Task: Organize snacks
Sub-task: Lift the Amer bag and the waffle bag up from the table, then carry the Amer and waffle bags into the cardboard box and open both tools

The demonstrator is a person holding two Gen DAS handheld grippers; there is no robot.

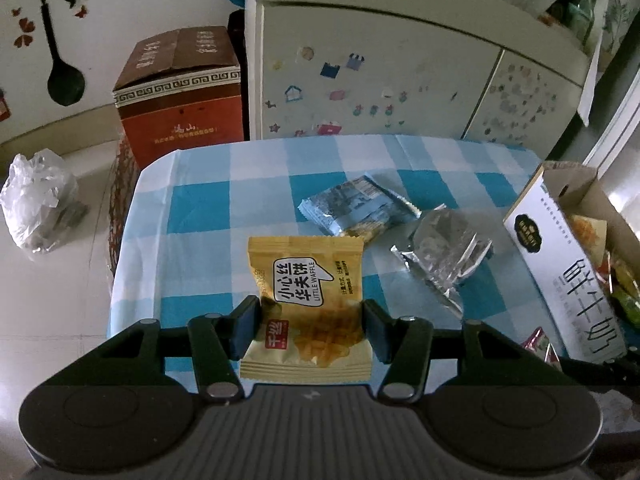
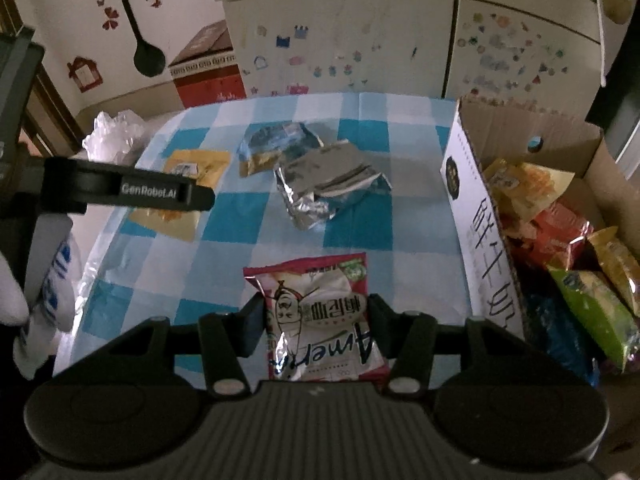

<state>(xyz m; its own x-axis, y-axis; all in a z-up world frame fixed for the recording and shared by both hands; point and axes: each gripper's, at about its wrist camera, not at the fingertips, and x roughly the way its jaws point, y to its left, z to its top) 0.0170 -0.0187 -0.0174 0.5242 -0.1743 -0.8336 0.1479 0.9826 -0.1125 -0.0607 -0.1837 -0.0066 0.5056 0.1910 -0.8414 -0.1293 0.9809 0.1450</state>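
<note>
While both hands are working the same job, each gripper is carrying one packet so two snacks can travel at once. Nearest in the left wrist view, the left gripper [image 1: 308,328] is pinching a yellow waffle packet [image 1: 306,304] by its two side edges, jaws narrowed onto it, probably because the flat wrapper gives little else to hold. In the right wrist view the right gripper [image 2: 316,328] is clamping a red and white snack bag [image 2: 320,316] the same way, its foil crumpling slightly between the jaws. Farther out on the checked bench [image 1: 200,208], a blue packet [image 1: 356,208] and a silver foil packet [image 1: 444,252] are lying just beside each other, waiting their turn. At the right edge a cardboard box [image 2: 480,216] is standing open, already holding several bags, so it is likely the collecting place.
</note>
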